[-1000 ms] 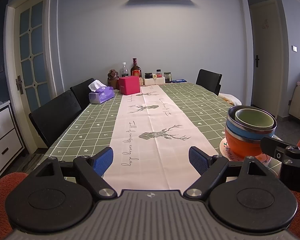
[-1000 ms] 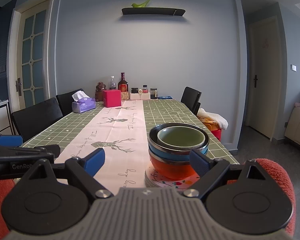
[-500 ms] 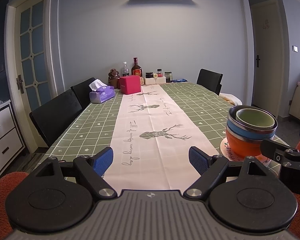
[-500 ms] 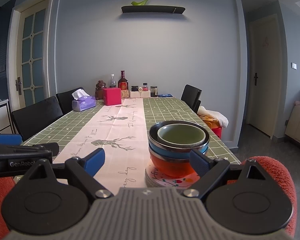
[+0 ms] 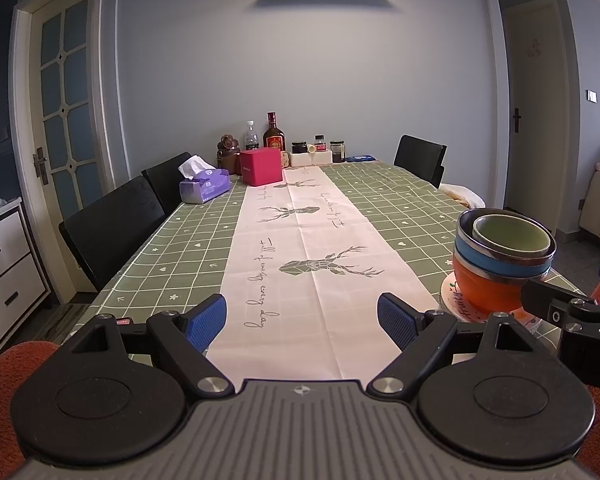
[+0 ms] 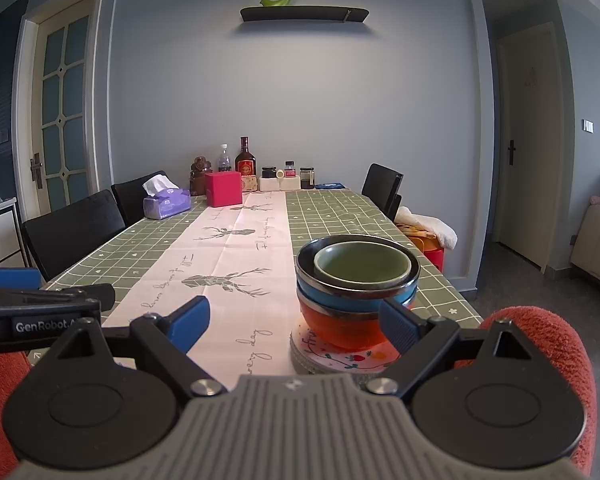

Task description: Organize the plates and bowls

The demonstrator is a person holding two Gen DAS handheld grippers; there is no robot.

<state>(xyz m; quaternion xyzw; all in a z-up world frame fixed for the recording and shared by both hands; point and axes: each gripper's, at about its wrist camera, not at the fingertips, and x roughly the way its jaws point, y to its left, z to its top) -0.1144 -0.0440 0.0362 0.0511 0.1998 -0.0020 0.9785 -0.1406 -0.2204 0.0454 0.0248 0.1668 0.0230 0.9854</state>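
Both grippers, left [image 5: 302,316] and right [image 6: 294,322], are hovering with jaws apart over the bench [image 6: 332,216]; bowls [image 6: 356,288] are sitting nested on plates [image 6: 332,360].

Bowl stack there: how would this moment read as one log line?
left tool: open, empty | right tool: open, empty, facing bowl stack | stack: green in blue in orange, on plates
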